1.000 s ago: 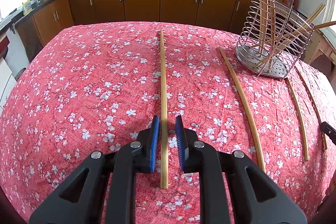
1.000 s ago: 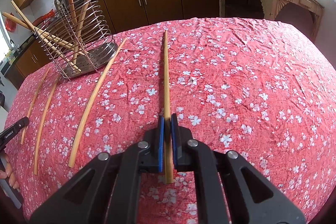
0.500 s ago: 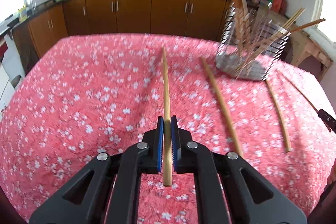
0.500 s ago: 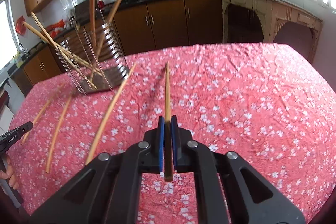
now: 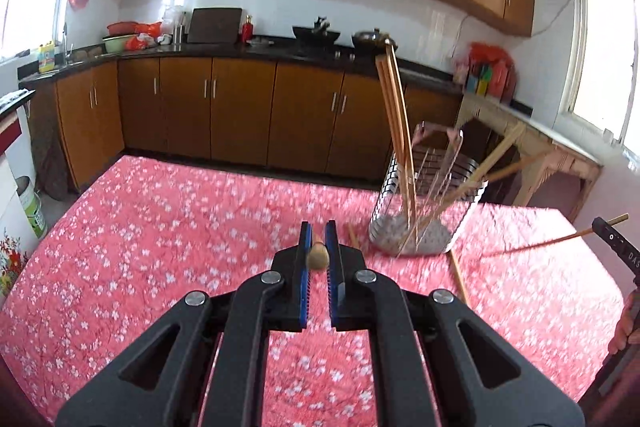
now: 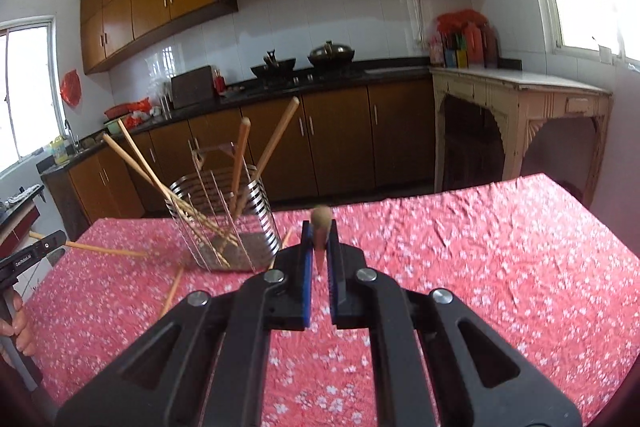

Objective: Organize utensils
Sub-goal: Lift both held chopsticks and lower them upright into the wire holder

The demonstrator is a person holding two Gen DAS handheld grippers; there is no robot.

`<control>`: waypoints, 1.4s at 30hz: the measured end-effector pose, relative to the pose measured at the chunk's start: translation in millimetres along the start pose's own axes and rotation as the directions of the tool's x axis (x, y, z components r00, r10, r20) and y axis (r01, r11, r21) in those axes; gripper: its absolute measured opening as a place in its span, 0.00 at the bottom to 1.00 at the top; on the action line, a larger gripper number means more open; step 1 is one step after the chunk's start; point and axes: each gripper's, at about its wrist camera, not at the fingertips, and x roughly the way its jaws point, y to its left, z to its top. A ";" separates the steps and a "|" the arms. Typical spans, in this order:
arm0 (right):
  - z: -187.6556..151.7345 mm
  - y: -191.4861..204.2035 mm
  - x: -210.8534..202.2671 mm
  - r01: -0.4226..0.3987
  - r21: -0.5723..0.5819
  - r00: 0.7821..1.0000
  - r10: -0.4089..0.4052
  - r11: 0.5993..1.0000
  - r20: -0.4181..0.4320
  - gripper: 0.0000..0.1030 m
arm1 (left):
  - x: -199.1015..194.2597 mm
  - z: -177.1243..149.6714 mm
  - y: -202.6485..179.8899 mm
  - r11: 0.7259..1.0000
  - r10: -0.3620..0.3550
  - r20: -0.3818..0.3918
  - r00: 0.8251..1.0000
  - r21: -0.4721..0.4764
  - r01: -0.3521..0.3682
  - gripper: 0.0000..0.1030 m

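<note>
Both chopsticks now hang off the bench, left tool (image 5: 318,259) and right tool (image 6: 319,259) each pinching one; lower tips into wire holder (image 6: 224,223) singly.

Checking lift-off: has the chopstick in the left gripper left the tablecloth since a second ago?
Yes. The wooden chopstick has risen off the red floral tablecloth, now end-on.

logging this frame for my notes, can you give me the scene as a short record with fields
setting: kitchen, table with red floral tablecloth
left gripper: shut on a wooden chopstick, lifted off the cloth
right gripper: shut on another chopstick, also lifted
holder: wire utensil holder on the table, several chopsticks leaning in it
loose on cloth: at least two chopsticks beside the holder
task state: both held chopsticks not yet in the holder
</note>
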 end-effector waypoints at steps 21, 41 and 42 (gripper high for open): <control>110.2 25.8 -18.5 -0.227 0.075 0.969 0.218 0.971 0.120 0.07 | -38.0 81.5 -23.0 0.994 -0.113 0.114 0.987 -0.002 0.113 0.06; 143.5 71.2 59.0 -0.201 0.006 0.966 0.197 0.980 0.164 0.07 | 26.1 136.3 -88.4 0.989 -0.025 0.369 0.929 -0.129 0.078 0.06; 140.6 70.2 65.4 -0.205 0.012 0.968 0.201 0.979 0.152 0.07 | 32.6 133.4 -86.4 0.988 -0.022 0.363 0.932 -0.135 0.076 0.06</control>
